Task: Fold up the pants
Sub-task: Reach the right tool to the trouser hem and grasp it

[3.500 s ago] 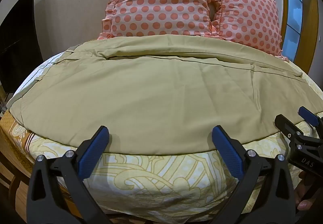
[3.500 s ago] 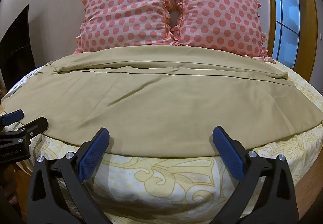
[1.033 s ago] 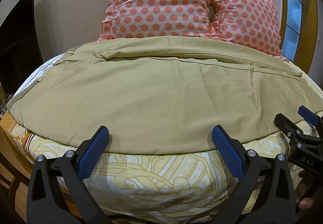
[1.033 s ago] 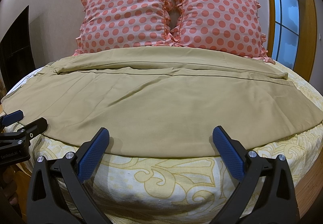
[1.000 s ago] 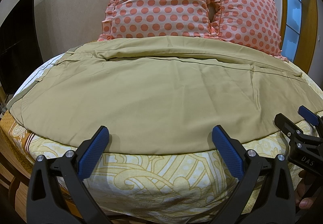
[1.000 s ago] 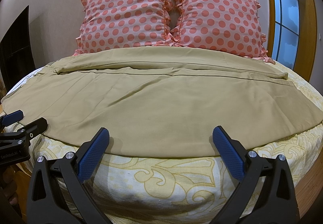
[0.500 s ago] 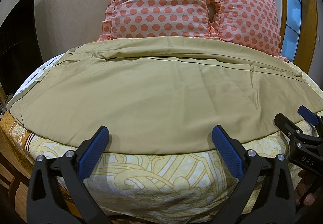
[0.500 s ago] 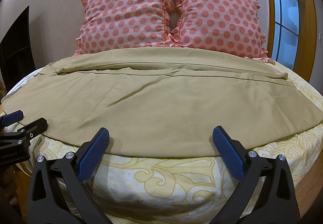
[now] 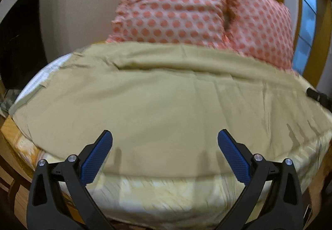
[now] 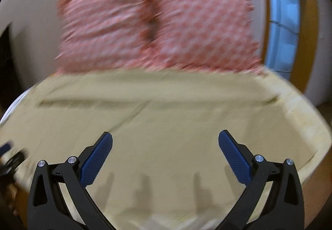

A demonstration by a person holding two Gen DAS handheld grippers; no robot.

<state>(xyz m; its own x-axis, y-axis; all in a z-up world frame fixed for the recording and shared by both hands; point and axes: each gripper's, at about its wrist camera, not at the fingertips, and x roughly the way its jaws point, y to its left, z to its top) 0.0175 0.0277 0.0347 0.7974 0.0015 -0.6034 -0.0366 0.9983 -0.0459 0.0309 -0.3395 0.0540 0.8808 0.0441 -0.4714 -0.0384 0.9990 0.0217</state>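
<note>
Both tongs have pushed forward over the bed since half a second ago: the near hem of the pants, which lay beyond the blue pads, now runs under them, and both views are smeared with motion, the right wrist view far more.

In the left wrist view the left tongs [image 9: 165, 147] stand wide open with nothing between the pads, which sit over the khaki pants [image 9: 166, 101]. The pants lie spread flat across the bed [image 9: 166, 194], filling the view from 9 o'clock to 3 o'clock, with a long fold or seam running across toward 12 o'clock. The yellow patterned bedsheet shows below the hem at 6 o'clock. Two pink polka-dot pillows [image 9: 176, 6] stand against the wall at 12 o'clock, just behind the far edge of the pants. A black tip of the right tongs [image 9: 317, 96] shows at 3 o'clock, above the cloth; its state cannot be told from here.

In the right wrist view the right tongs [image 10: 165, 147] are also wide open and empty, hovering over the pants [image 10: 166, 116]. The pillows [image 10: 157, 27] are at 12 o'clock, a window [image 10: 282, 22] at 2 o'clock. Part of the left tongs [image 10: 10, 157] appears blurred at 9 o'clock.
</note>
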